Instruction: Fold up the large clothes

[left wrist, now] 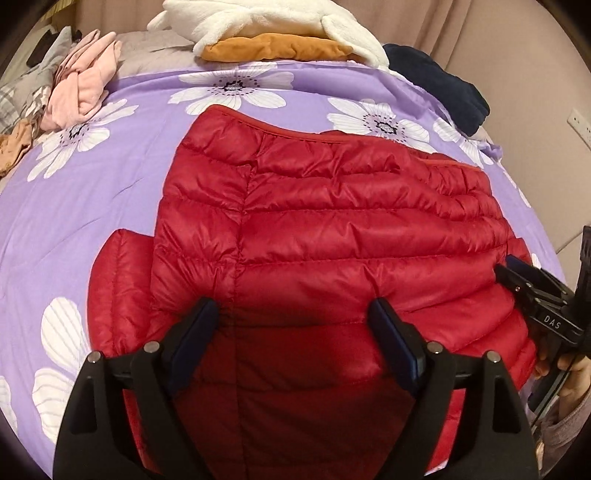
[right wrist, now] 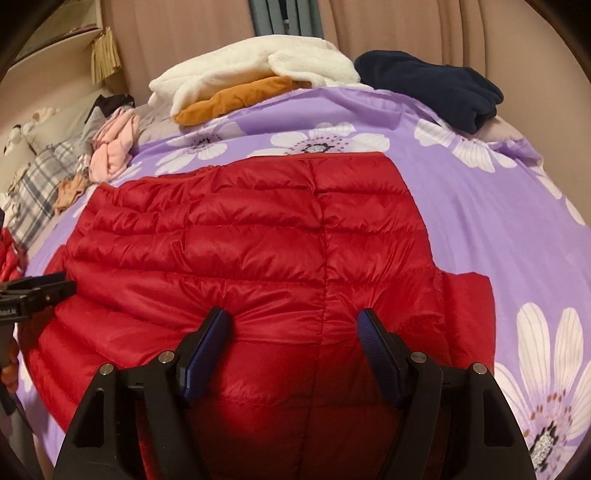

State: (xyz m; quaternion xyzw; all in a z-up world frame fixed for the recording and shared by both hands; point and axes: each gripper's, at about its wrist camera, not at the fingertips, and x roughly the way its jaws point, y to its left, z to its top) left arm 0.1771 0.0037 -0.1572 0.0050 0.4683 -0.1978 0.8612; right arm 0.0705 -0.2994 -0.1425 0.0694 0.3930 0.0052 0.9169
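Note:
A red quilted puffer jacket [left wrist: 325, 221] lies flat on the purple flowered bedspread [left wrist: 74, 221], with its sleeves folded in. It also shows in the right wrist view [right wrist: 258, 251]. My left gripper [left wrist: 295, 314] is open, its jaws spread wide over the jacket's near left part, tips resting on the fabric. My right gripper [right wrist: 293, 321] is open, its jaws spread over the near right part, tips on the fabric. The right gripper also shows at the right edge of the left wrist view [left wrist: 517, 275]. The left gripper shows at the left edge of the right wrist view [right wrist: 55, 286].
At the far side of the bed lie a white fleece [left wrist: 266, 26] over an orange garment [left wrist: 273, 48], a dark navy garment [left wrist: 439, 85] and a pink garment [left wrist: 81, 88]. A plaid cloth [right wrist: 37, 181] lies at the left. Beige curtains [right wrist: 424, 29] hang behind.

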